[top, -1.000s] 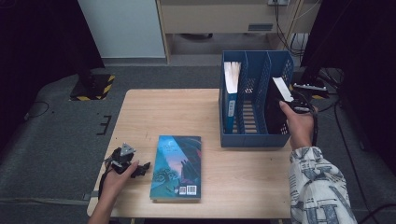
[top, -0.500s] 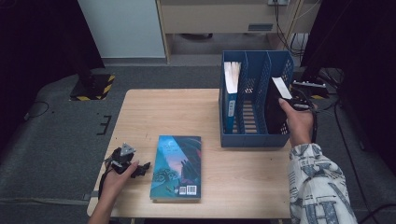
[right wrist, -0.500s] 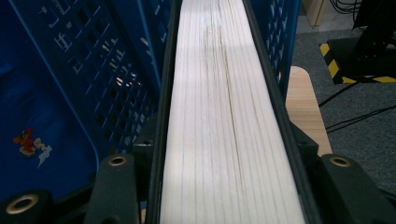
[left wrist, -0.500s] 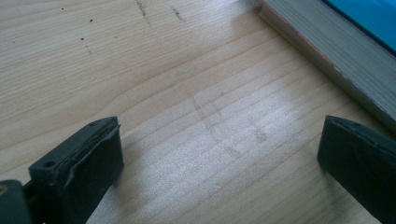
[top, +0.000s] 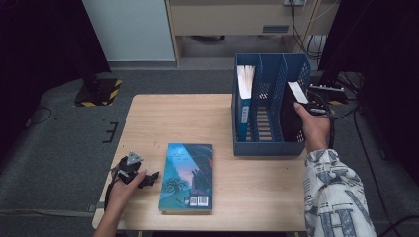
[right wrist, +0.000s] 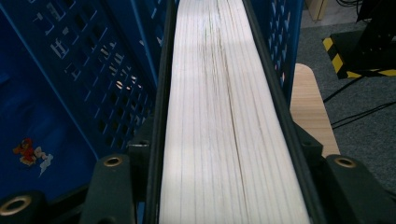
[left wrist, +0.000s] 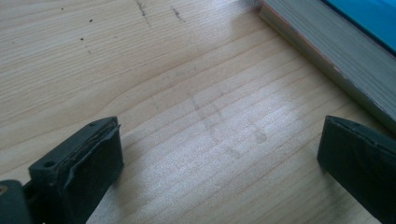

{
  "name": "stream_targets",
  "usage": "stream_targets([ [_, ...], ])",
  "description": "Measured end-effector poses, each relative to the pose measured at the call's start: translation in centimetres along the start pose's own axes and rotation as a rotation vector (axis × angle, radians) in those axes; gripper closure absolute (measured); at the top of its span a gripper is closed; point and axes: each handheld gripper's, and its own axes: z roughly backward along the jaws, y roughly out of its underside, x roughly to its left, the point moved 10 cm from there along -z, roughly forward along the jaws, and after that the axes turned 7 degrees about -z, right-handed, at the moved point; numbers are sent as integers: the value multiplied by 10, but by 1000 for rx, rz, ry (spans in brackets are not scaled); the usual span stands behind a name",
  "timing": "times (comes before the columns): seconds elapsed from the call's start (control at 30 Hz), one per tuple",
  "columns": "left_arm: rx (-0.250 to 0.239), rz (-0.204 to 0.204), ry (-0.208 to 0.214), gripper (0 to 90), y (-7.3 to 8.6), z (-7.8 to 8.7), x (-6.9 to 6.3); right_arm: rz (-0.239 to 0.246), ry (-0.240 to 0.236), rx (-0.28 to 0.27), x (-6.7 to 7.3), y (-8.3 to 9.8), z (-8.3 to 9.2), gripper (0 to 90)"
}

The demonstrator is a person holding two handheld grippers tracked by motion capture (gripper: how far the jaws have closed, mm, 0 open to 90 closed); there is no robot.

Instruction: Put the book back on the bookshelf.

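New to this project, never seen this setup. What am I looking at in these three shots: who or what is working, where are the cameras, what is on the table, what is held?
No robot here: a person holds a hand-operated two-jaw gripper in each hand.

The high view looks down from above the person's side of the wooden table. The two other views come from cameras riding on the grippers, looking along their black jaws.

On the table: a blue-covered book lying flat, and a blue file rack with one book standing in its left slot.

The left gripper rests on the table beside the flat book, jaws apart with nothing between.

The right gripper has a black-covered book between its jaws, standing in the rack's right slot. Those jaws have just been opening slightly; whether they have let go is unclear.
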Motion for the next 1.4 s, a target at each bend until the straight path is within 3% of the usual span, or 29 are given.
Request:
stream_targets([
  [0.33, 0, 0, 0, 0, 0, 0, 0, 17, 8, 3, 3, 2, 0, 448],
  [0.67, -1, -1, 1, 0, 0, 0, 0, 68, 34, -11, 2, -1, 4, 510],
  [1.13, 0, -1, 1, 0, 0, 0, 0, 47, 36, -43, -1, -9, 4, 529],
  [1.4, -1, -1, 1, 0, 0, 0, 0, 60, 39, -49, 1, -16, 1, 530],
])
